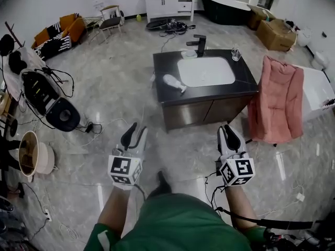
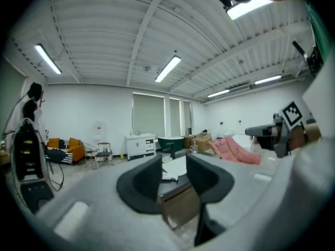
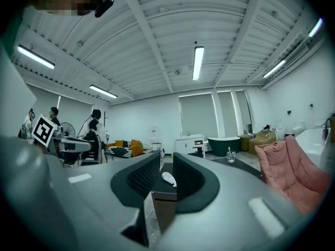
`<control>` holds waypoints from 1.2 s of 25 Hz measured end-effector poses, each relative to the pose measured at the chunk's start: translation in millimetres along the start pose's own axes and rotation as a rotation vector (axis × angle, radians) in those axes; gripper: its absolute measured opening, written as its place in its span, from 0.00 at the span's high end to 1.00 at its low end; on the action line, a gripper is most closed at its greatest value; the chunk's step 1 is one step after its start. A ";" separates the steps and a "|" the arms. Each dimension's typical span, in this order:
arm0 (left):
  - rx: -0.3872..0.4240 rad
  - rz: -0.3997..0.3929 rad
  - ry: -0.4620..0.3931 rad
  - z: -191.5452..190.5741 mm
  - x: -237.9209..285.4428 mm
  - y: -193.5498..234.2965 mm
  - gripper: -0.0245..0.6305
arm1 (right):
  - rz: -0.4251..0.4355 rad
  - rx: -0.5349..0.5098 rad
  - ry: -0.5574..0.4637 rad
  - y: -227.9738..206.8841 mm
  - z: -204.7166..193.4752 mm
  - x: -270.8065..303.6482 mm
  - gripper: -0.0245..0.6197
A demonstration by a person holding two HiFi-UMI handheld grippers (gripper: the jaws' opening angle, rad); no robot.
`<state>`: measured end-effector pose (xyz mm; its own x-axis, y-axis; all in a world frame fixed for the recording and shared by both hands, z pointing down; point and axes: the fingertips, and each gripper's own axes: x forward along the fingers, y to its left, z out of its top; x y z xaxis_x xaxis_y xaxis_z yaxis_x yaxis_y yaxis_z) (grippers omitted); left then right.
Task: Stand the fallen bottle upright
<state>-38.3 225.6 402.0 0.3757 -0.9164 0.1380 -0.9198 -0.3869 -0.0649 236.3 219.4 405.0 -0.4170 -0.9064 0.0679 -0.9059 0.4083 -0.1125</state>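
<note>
Bottle [image 1: 174,82], white, lies on its side on dark counter [image 1: 246,82], just left of white sink basin [image 1: 205,71]. Glass [image 1: 236,53] at counter's back right; thin thing in it, we cannot tell what. Black faucet [image 1: 199,44] behind basin. Pink cloth [image 1: 277,98] hangs right of counter. We hold left gripper [image 1: 135,133] released, jaws wide, nothing between. Right gripper [image 1: 229,133] has jaws apart but narrower, grasping nothing. Both well apart from counter.

Glossy marbled floor [image 1: 118,101]; dark polished counter [image 1: 165,63] at upper centre; smooth white plastic bottle [image 1: 172,81]; soft pink cloth [image 1: 277,98].
</note>
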 end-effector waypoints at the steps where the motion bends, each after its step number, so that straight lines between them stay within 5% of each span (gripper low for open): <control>1: 0.001 -0.007 0.002 -2.3 11.0 11.9 0.75 | -0.010 0.003 0.004 0.2 -0.4 13.8 0.86; 15: -0.034 -0.063 0.017 -16.5 103.0 149.7 0.75 | -0.087 0.022 0.061 26.6 -7.2 160.1 0.86; 30: -0.045 -0.052 0.090 -44.9 183.2 185.9 0.75 | -0.029 0.152 0.153 -6.6 -62.2 275.0 0.86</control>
<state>-145.5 -9.6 459.6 0.4130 -0.8817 0.2280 -0.9044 -0.4266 -0.0112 123.0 -25.9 486.0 -0.4079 -0.8856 0.2219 -0.9009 0.3509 -0.2555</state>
